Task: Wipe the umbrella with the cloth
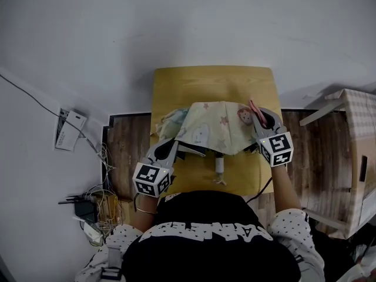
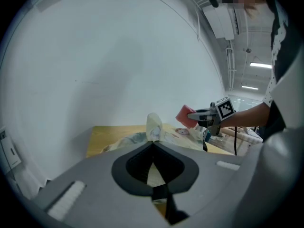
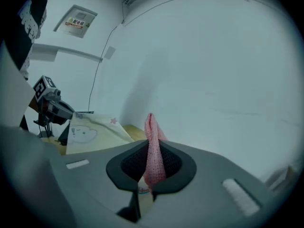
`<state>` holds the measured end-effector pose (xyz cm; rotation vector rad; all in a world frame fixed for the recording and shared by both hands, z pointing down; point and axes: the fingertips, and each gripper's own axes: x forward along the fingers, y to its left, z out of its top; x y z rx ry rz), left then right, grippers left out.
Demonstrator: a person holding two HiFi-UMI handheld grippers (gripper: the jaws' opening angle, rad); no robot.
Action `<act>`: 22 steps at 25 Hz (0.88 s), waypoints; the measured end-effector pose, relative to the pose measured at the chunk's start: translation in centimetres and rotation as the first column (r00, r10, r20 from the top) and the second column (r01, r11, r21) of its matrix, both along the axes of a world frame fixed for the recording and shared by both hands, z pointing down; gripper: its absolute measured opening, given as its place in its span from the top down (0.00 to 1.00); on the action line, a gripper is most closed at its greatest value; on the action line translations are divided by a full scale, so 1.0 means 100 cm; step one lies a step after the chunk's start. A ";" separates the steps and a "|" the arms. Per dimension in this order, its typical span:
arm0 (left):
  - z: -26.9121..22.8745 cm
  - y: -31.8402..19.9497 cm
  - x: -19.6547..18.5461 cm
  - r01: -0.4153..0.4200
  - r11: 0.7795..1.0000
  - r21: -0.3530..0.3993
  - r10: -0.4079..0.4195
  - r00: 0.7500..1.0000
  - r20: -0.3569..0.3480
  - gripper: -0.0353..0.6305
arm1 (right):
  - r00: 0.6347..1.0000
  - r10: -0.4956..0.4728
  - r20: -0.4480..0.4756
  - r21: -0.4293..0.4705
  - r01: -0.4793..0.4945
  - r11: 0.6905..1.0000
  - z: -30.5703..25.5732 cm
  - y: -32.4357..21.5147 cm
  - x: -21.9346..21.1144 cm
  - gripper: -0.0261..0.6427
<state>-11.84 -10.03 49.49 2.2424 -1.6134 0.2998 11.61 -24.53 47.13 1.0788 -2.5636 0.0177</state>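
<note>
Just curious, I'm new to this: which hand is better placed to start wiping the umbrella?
Right. The right gripper holds the pink cloth at the umbrella's edge; the left gripper is shut on the umbrella's fabric, steadying it.

Pale cream on the umbrella (image 1: 214,128), printed with pastel cartoon figures, a small pink star among them. Pink on the cloth (image 3: 153,146), with a fine knitted weave. Yellowish wood tone on the table (image 1: 211,81). Grey on the left gripper (image 1: 174,147) and the right gripper (image 1: 257,115), black around the jaws, black-and-white square markers on the cube of each. Dark brown planks for the floor (image 1: 126,151). White on the wall (image 1: 176,22). White with small dark dots on the sleeve (image 1: 291,219); black with white lettering on the top (image 1: 205,251).
</note>
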 end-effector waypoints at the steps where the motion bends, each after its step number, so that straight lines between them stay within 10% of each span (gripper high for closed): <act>1: 0.001 0.000 0.000 0.004 1.000 -0.002 -0.004 1.000 0.001 0.94 | 1.000 -0.003 -0.019 0.009 0.004 1.000 0.000 -0.003 -0.002 0.91; 22: 0.002 -0.001 -0.004 0.014 1.000 -0.016 -0.014 1.000 0.000 0.94 | 0.960 -0.213 -0.184 -0.136 0.190 0.972 0.072 0.031 -0.034 0.91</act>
